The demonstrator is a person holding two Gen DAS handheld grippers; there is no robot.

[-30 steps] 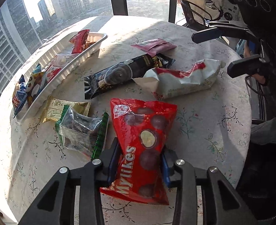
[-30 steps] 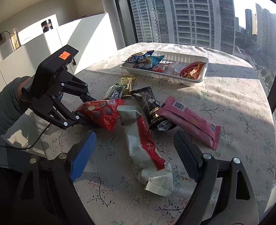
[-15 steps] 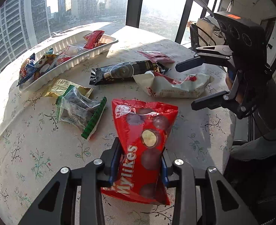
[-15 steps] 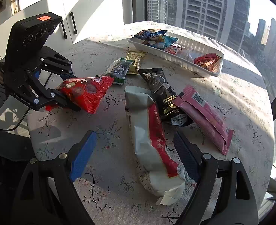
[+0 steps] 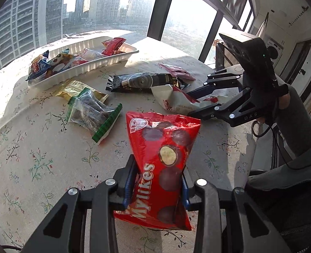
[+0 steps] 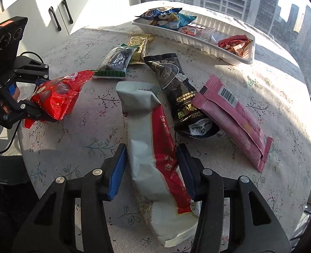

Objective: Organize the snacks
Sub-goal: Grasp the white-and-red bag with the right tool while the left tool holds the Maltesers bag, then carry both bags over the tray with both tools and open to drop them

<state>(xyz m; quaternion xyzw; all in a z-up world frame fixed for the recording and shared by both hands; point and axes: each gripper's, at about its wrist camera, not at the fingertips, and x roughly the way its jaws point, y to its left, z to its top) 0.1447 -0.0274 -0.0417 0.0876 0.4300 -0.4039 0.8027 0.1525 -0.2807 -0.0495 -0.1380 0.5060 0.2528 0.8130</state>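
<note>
My left gripper (image 5: pixel 156 181) is shut on a red Mylikes bag (image 5: pixel 163 158) and holds it just above the floral tablecloth; the bag also shows in the right wrist view (image 6: pixel 56 97). My right gripper (image 6: pixel 151 164) is open, its fingers either side of a long white-and-red bag (image 6: pixel 153 154) that lies on the table; that bag also shows in the left wrist view (image 5: pixel 176 101). A white tray (image 6: pixel 197 40) with several snacks stands at the far side; it also shows in the left wrist view (image 5: pixel 96 65).
Loose on the table lie a black bag (image 6: pixel 176 88), a pink bag (image 6: pixel 233 118), a green-edged clear packet (image 6: pixel 115 61) and a gold packet (image 6: pixel 139 46). The round table's edge is close at the near side. White cabinets (image 6: pixel 56 10) stand at the left.
My right gripper has moved down and forward so that its open fingers now straddle the white-and-red bag. My left gripper keeps hold of the red bag and has turned a little.
</note>
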